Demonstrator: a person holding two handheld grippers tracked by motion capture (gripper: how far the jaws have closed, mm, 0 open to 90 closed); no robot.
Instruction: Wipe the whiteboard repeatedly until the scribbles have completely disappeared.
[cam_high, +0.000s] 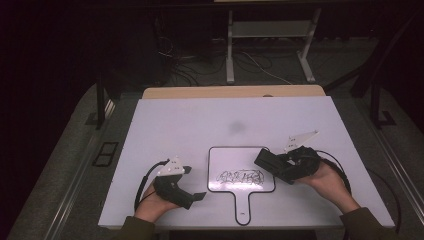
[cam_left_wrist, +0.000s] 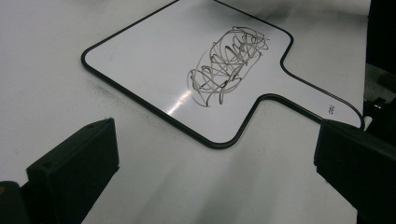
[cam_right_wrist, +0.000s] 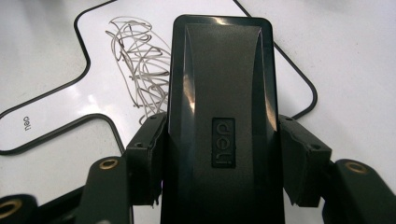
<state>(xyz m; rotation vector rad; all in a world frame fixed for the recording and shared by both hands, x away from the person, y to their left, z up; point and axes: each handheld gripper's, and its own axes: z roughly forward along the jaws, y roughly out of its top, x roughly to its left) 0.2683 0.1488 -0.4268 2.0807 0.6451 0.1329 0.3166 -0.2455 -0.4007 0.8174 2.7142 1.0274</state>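
1 glossy black rounded eraser (cam_right_wrist: 219, 116), scribbled paddle-shaped whiteboard (cam_high: 225, 160)

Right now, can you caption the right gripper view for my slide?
Right gripper shut on a black eraser, held over the scribble on the paddle whiteboard.

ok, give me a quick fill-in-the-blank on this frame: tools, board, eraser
The right tool is shut on a black ____.
The paddle-shaped whiteboard carries a dark ____ near its middle.
The left tool has its jaws ____, with nothing between them.
The whiteboard's handle points toward the ____.

Missing words: eraser; scribble; open; person
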